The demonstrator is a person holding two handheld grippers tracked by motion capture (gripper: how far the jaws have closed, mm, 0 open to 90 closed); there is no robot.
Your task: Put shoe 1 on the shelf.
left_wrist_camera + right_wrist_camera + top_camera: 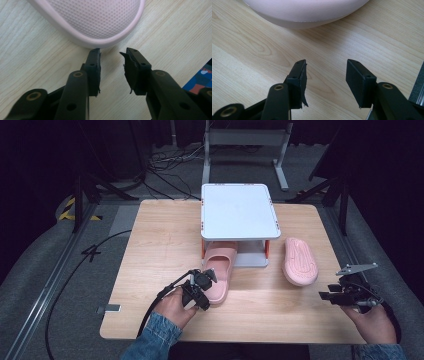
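A pink slipper (220, 270) lies upright with its toe under the white shelf rack (239, 210). My left gripper (212, 277) is at its heel end, low over the table. In the left gripper view the jaws (111, 53) stand open, and the dotted heel (100, 20) lies just ahead of the tips, not between them. A second pink slipper (299, 261) lies sole up to the right of the rack. My right gripper (326, 295) sits to the near right of it, open (325, 63) and holding nothing, with the slipper's pink edge (307, 12) ahead.
The wooden table (150, 245) has bare room on its left half and along the front edge. The rack stands at the back centre on orange posts. A black cable (65, 285) trails off the table's left side onto the grey floor.
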